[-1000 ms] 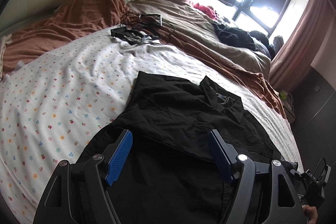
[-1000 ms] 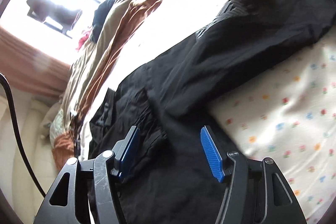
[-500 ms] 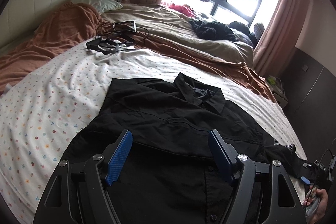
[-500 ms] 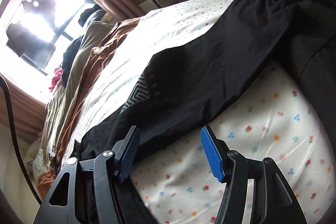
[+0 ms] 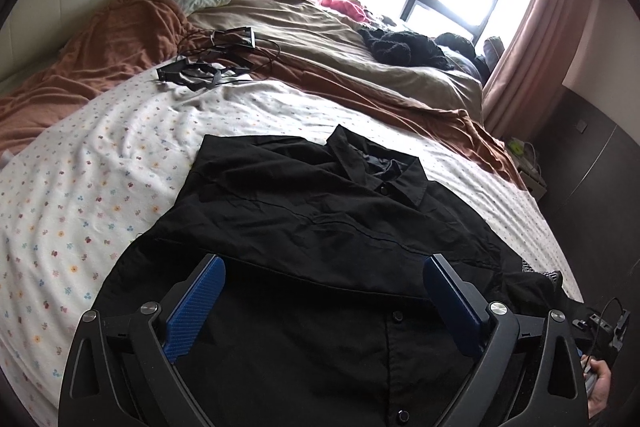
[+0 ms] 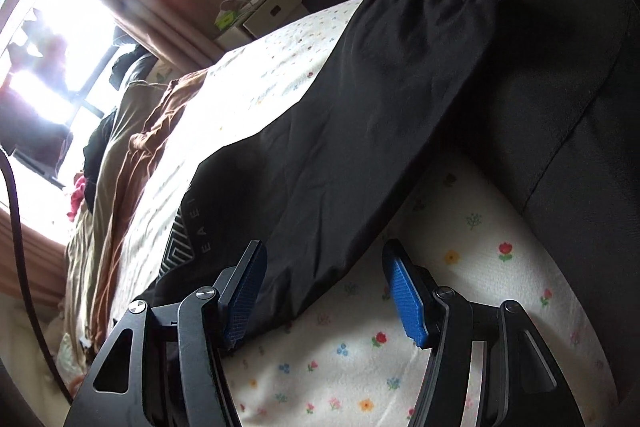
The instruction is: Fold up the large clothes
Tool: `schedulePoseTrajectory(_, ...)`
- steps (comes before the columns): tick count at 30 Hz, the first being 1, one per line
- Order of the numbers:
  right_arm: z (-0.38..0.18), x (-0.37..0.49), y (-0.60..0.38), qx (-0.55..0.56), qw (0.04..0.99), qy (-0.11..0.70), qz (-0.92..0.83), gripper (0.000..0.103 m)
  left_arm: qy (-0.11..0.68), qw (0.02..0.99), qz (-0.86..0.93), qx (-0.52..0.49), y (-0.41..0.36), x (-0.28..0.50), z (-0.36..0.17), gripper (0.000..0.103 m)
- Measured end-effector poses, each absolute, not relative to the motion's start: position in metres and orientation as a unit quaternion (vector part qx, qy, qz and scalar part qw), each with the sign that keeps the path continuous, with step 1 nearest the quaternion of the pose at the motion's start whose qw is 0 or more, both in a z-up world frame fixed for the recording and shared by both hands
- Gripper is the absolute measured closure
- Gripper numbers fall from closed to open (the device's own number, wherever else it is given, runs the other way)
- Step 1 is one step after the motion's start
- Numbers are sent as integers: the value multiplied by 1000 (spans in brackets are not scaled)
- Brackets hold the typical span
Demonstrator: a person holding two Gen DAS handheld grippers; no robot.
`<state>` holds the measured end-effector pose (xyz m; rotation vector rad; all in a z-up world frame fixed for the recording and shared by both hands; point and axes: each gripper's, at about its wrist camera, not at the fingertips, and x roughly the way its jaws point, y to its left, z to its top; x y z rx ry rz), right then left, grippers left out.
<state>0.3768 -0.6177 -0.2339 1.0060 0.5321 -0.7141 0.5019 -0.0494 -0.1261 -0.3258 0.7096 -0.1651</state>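
A black button-up shirt (image 5: 320,219) lies partly folded on the flowered bed sheet (image 5: 92,179), collar toward the window. My left gripper (image 5: 324,303) is open and empty, hovering over the shirt's lower front. In the right wrist view a long black sleeve or garment part with an elastic cuff (image 6: 380,99) stretches across the sheet (image 6: 460,267). My right gripper (image 6: 324,291) is open, close above the sheet, with the black fabric's edge between its blue pads (image 6: 408,303).
Brown and beige blankets (image 5: 320,39) are bunched at the far side of the bed. Cables and a black device (image 5: 208,67) lie on the sheet. Dark clothes (image 5: 400,43) are piled near the window. A dark wardrobe (image 5: 592,155) stands right. Boxes (image 6: 272,7) sit beside the bed.
My left gripper has tilted up and drawn back, showing more of the shirt. My right gripper has swung away from the shirt body and dropped low along the black sleeve. Both stayed open.
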Motion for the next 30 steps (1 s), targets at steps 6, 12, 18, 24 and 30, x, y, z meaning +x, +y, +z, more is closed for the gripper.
schedulePoseTrajectory(6,-217,367,-614,476,796,196,-319,100,351,919,-80,-162,-48,502,-126,3)
schedulePoseTrajectory(12,-147,367,-573,432,849,141,-267,100,347,917,-83,-178,-39,500,-120,3)
schedulePoseTrajectory(18,-90,374,-517,393,896,105,-180,100,338,909,-84,-227,-16,497,-113,3)
schedulePoseTrajectory(24,-56,401,-446,355,925,95,-95,100,327,908,-86,-248,3,493,-105,3)
schedulePoseTrajectory(30,-49,432,-388,325,938,110,-47,100,320,909,-87,-252,16,492,-100,3)
